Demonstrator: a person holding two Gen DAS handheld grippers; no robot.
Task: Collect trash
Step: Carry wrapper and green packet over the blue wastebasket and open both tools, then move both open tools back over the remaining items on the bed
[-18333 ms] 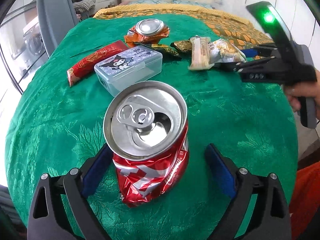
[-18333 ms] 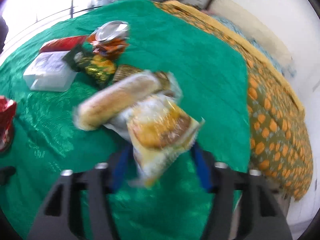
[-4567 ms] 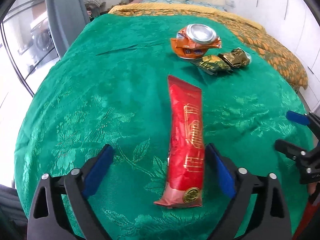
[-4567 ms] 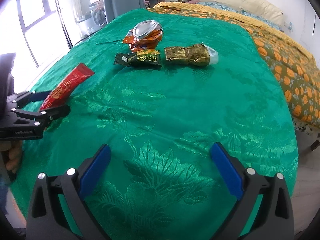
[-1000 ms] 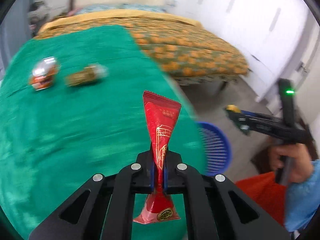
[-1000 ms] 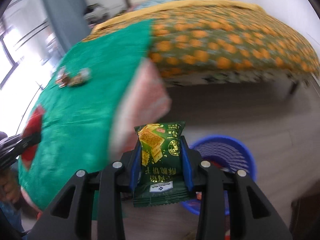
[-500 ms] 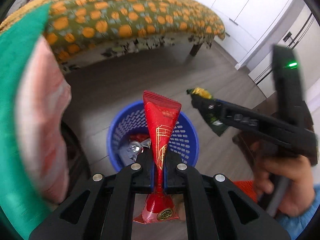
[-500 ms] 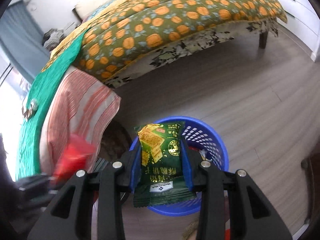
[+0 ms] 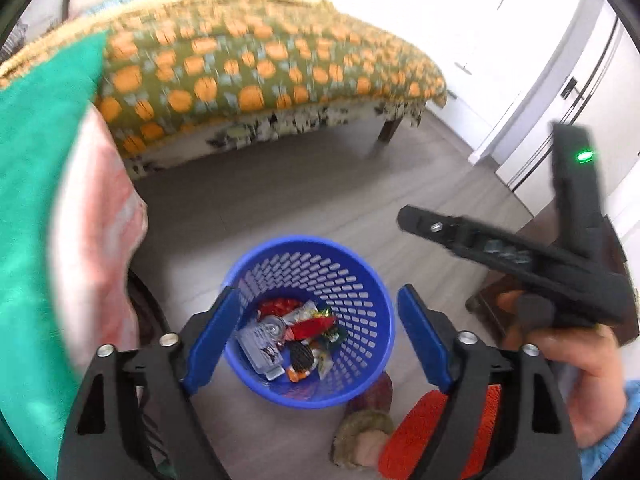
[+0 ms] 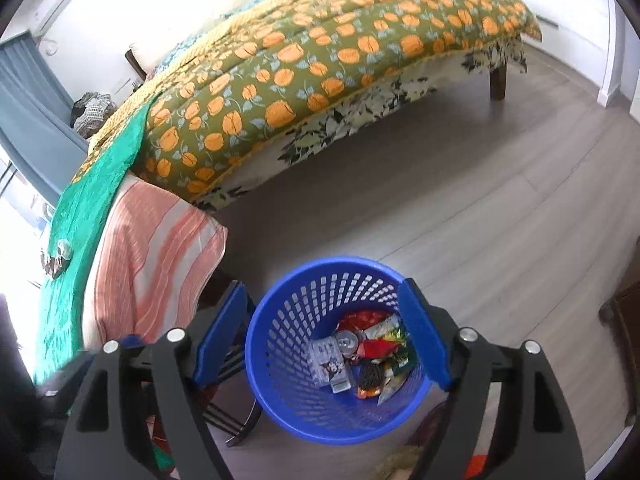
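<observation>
Now both grippers (image 9: 318,340) (image 10: 322,338) opening, empty.

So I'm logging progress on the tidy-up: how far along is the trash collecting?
Mostly done. The blue basket on the floor already holds a can, a small plastic box and several wrappers. Nothing is in hand: the left gripper and right gripper are both opening above it, with nothing between the jaws. Left: at least a couple of items remain on the green cloth.
</observation>
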